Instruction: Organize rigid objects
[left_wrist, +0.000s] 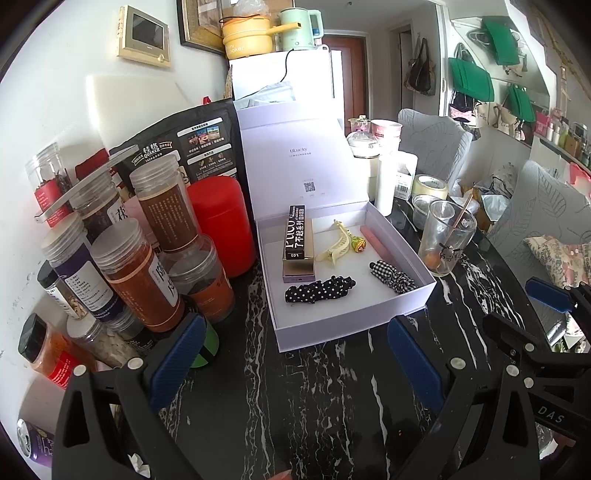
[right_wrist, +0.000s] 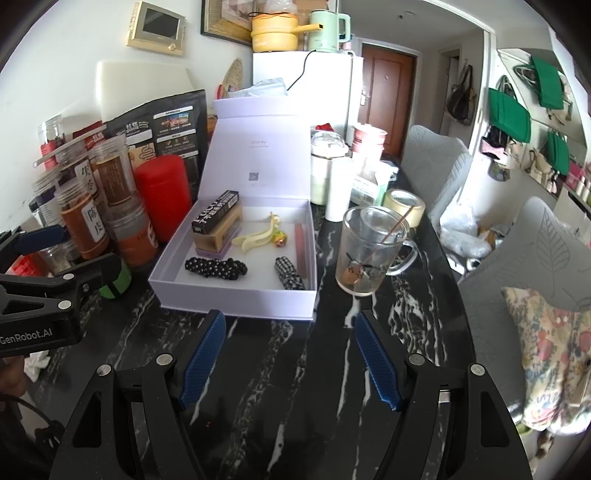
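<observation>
An open lilac gift box (left_wrist: 351, 317) (right_wrist: 236, 302) stands on the black marble table, its lid upright behind. Inside lie a black carton on a gold and lilac box (left_wrist: 296, 240) (right_wrist: 216, 218), a yellow hair claw (left_wrist: 334, 247) (right_wrist: 256, 236), a small flower clip (left_wrist: 357, 244) (right_wrist: 279, 238), a pink stick (left_wrist: 376, 242) (right_wrist: 300, 247), a polka-dot scrunchie (left_wrist: 319, 290) (right_wrist: 216, 266) and a checked scrunchie (left_wrist: 393, 277) (right_wrist: 289, 277). My left gripper (left_wrist: 295, 354) is open and empty in front of the box. My right gripper (right_wrist: 290, 363) is open and empty, also just before the box.
Several spice jars (left_wrist: 136, 266) (right_wrist: 85, 225) and a red canister (left_wrist: 221, 221) (right_wrist: 162, 195) crowd the left. A glass mug with a stick (left_wrist: 445, 240) (right_wrist: 365, 251) stands right of the box, tape roll (right_wrist: 404, 206) behind. Grey chairs (right_wrist: 532, 266) line the table's right edge.
</observation>
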